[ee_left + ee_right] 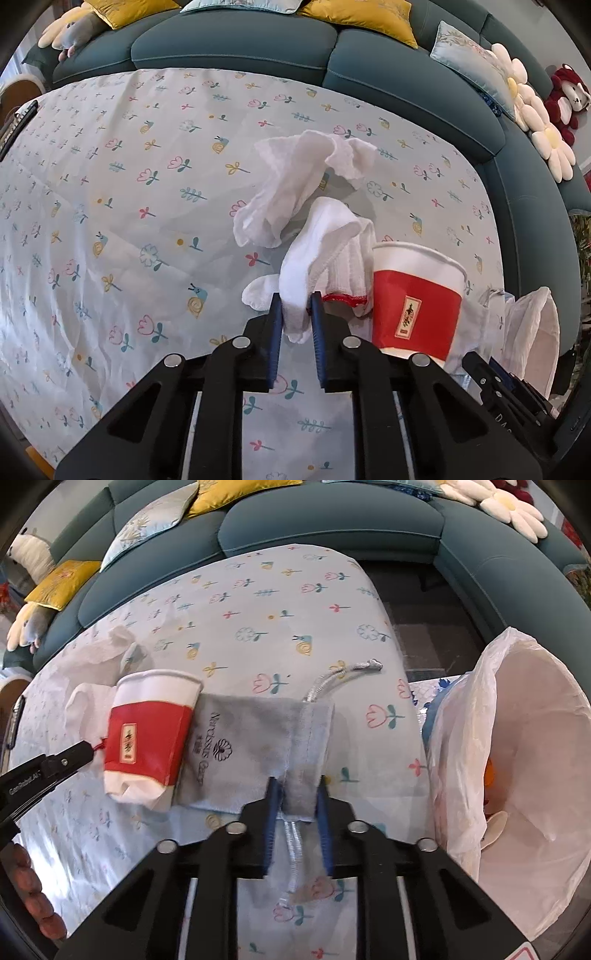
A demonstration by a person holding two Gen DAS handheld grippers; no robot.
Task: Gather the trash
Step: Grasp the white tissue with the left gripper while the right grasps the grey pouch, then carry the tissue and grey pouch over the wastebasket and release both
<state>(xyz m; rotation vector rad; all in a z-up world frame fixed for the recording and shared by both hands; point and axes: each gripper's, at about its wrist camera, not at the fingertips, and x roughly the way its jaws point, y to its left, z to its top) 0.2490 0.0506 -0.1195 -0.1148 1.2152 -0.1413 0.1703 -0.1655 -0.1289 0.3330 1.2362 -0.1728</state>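
Note:
My left gripper (295, 301) is shut on a white cloth with a red hem (325, 254), pinching its lower fold. Behind it lies a crumpled white tissue (295, 184). A red and white paper cup (415, 295) stands just right of the cloth; in the right wrist view it (147, 738) lies tilted on the table. My right gripper (297, 786) is shut on a grey drawstring pouch (255, 753) with a silver cord (340, 674). A bin lined with a white plastic bag (517, 757) stands open at the right, some scraps inside.
The table carries a floral cloth (129, 221). A teal sofa (236, 40) with yellow and pale cushions curves round the far side. The left gripper's tip (66, 758) shows at the left of the right wrist view. The bin bag (532, 325) shows at right.

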